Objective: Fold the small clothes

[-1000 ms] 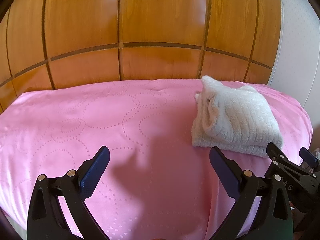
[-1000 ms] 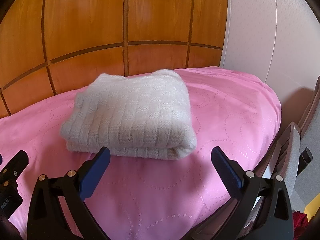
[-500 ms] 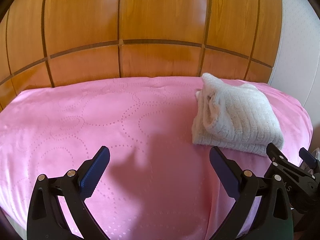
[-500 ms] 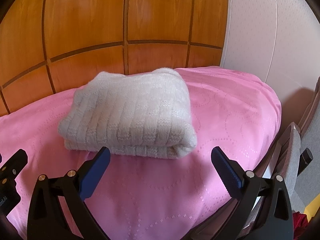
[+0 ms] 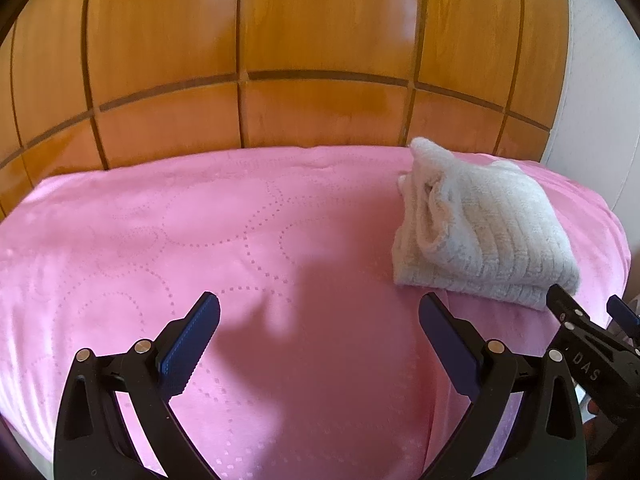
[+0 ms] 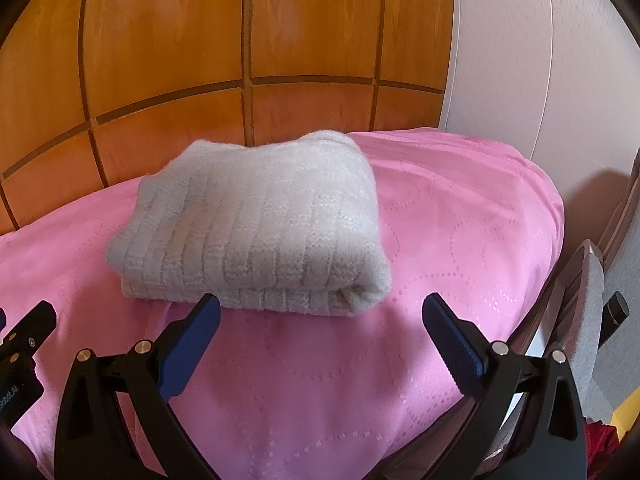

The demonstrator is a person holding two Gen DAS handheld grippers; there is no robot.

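Nearest in the left view, the left gripper (image 5: 319, 320) is held with jaws spread wide and nothing between them; only bare pink cover (image 5: 200, 240) lies under the gap. No contact with cloth is seen. At the right edge of that view, part of the right gripper (image 5: 592, 320) is visible, just near of the knit.

In the right view, the right gripper (image 6: 321, 320) is likewise held wide open and empty. Its left fingertip (image 6: 204, 312) overlaps the knit's near edge in the picture; whether it touches cannot be told. The right fingertip is clear of the cloth, over the cover.

Beyond the jaws, a cream knit (image 6: 256, 224) is seen lying folded into a thick, compact stack on the cover (image 6: 460, 240), toward the right side of the bed and near the far wood panel (image 6: 280, 40). A rounded fold faces near and right; looser layered edges are shown on its left end (image 5: 420, 208).

Judgement: the fold appears essentially finished.

Risks noted:
- The stack could be dragged or skewed if the left fingertip catches the near edge on any move.
- The loose left-end layers could be sprung open by a sideways nudge.
- The knit loops could be snagged by the ribbed pads.
- The soft, slightly domed cover gives little support; a push could cause the stack to slump toward the right edge.
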